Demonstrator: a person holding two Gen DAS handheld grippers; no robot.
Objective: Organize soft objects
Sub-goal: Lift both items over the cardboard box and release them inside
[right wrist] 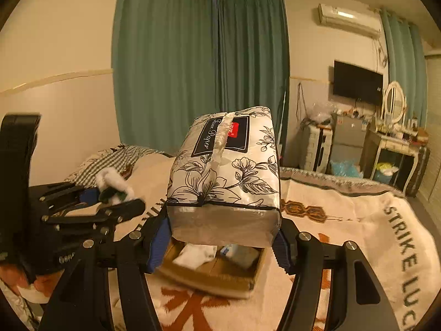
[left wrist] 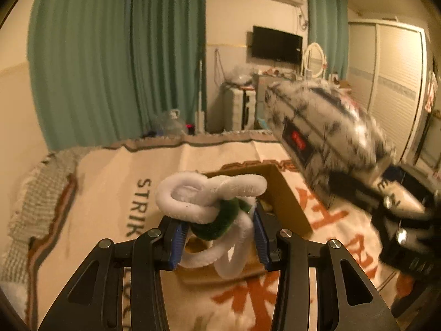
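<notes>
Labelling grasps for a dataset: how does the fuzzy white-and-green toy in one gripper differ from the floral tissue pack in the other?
The fuzzy toy is a loose tangle of white loops around a green core; the tissue pack is a smooth, blocky, flower-printed wrapper. The toy sits small between the left gripper fingers; the pack fills the right gripper span. Both are held up over the cardboard box on the blanket.
</notes>
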